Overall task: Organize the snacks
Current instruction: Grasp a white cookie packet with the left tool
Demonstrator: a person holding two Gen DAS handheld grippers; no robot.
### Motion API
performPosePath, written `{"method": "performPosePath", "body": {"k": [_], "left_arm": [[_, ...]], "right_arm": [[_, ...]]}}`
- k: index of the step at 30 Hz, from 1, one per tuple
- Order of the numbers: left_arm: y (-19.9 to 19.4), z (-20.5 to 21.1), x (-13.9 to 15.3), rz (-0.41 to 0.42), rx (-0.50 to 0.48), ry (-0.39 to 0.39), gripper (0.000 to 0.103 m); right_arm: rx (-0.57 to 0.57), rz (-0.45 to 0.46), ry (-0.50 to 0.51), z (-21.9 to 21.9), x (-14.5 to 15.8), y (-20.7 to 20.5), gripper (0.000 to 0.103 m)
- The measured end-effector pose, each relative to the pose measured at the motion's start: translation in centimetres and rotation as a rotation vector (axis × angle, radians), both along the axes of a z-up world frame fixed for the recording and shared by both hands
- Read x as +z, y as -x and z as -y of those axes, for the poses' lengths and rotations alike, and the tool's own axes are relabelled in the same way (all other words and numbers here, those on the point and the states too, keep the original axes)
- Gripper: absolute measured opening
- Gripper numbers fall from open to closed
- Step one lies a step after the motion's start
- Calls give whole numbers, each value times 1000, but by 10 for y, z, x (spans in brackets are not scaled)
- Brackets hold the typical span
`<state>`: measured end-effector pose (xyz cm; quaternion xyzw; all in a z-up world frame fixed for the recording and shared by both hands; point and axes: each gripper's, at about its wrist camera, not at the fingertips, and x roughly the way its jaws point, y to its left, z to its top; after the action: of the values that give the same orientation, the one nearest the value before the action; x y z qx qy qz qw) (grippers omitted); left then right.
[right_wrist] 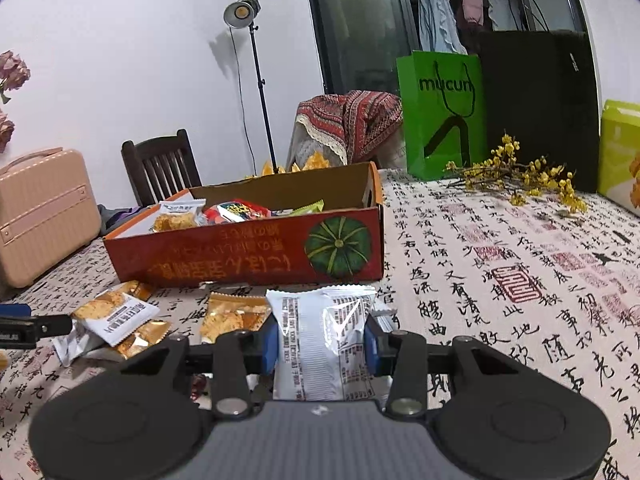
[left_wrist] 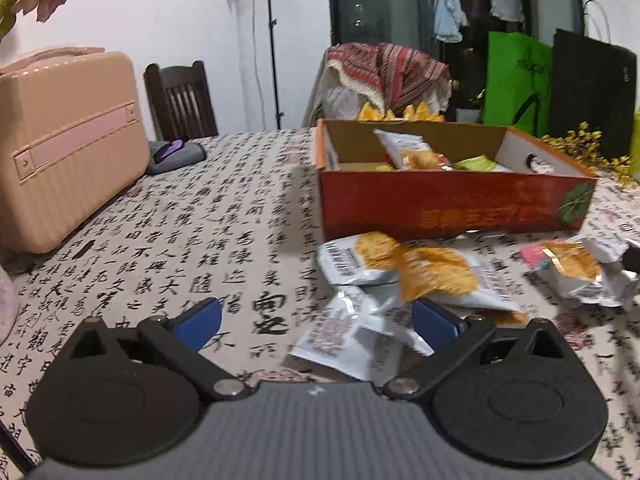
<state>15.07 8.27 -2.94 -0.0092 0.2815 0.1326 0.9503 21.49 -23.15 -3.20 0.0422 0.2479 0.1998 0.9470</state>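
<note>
An orange cardboard box (left_wrist: pixel 452 208) stands on the table and holds several snack packets (left_wrist: pixel 408 152). It also shows in the right wrist view (right_wrist: pixel 248 256). My left gripper (left_wrist: pixel 316 320) is open and empty, low over a pile of white and orange snack packets (left_wrist: pixel 404 272) in front of the box. One packet (left_wrist: pixel 348 336) lies between its fingers. My right gripper (right_wrist: pixel 322 344) is shut on a white snack packet (right_wrist: pixel 320 344), held in front of the box. More loose packets (right_wrist: pixel 116 316) lie to its left.
A pink case (left_wrist: pixel 64 140) stands at the table's left. A green paper bag (right_wrist: pixel 444 116), a black bag (right_wrist: pixel 540 108) and yellow flower sprigs (right_wrist: pixel 520 176) are at the back right. A dark wooden chair (right_wrist: pixel 160 168) stands behind the table. The left gripper's finger (right_wrist: pixel 24 326) enters the right view.
</note>
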Motion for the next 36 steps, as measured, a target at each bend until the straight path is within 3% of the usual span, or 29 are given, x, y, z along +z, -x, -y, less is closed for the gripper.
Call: {"method": "performPosePath", "body": {"k": [7,16,21,23,28,36], "left_arm": [[-11,-27,-7,-37,81,26,103],[-26,0,-6,-63,-60,-28,103],[-38,4,-17,-114,-39,-22,103],[-37,-1,-17,-105,-31,5,96],[-32,-2,-15,-93,-100,70,55],[-19,-1,-10,-55,-74,82,48]], "right_arm": [[14,-29,-12,-1,-3,-5,40],[21,-26,-14,-1,-3,-4,40],[28,-18,-13,-1,-2,-2,41],[32,-14,-12,-2,-2,-1,41],[35,-14,-17,-2,-2,-1,41],[40,2,-11,-2,-1,2,41]]}}
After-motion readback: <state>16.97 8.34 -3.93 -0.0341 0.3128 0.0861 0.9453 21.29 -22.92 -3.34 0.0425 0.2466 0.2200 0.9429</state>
